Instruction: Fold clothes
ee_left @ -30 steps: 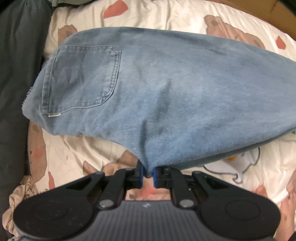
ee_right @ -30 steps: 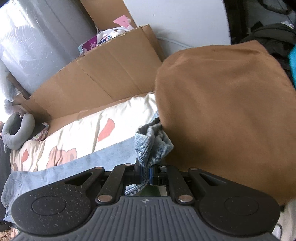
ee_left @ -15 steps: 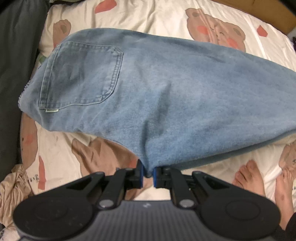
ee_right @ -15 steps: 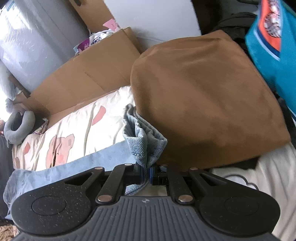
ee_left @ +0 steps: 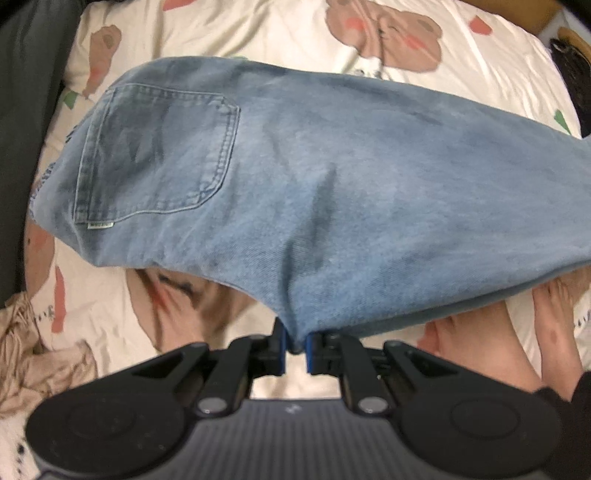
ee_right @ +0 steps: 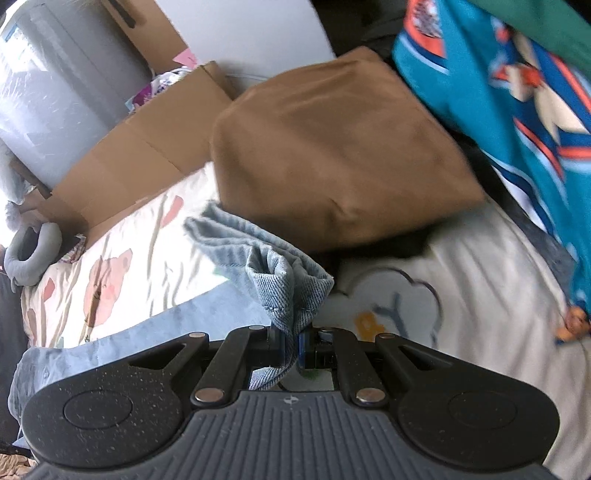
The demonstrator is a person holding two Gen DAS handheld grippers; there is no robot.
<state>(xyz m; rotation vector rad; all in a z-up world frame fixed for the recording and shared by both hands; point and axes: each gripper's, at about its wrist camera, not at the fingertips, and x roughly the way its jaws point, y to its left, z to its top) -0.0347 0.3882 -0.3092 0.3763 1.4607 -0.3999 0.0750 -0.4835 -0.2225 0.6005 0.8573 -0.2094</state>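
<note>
A pair of light blue jeans (ee_left: 332, 177) hangs stretched above the bed, back pocket (ee_left: 159, 155) to the left in the left wrist view. My left gripper (ee_left: 294, 349) points down and is shut on the lower edge of the denim near the seat. In the right wrist view my right gripper (ee_right: 293, 350) is shut on a bunched hem of the jeans (ee_right: 280, 273), and the leg trails off to the lower left.
The bed carries a cream sheet with bear prints (ee_left: 384, 33). A brown cushion (ee_right: 332, 147) and a teal patterned garment (ee_right: 517, 110) lie ahead of the right gripper. Cardboard boxes (ee_right: 140, 147) stand behind. A person's bare feet (ee_left: 517, 339) are on the sheet. Beige cloth (ee_left: 33, 354) lies lower left.
The right gripper has carried the hem sideways: the brown cushion slid left in its view and the teal garment came in. The jeans shifted over the sheet, and bare feet now show.
</note>
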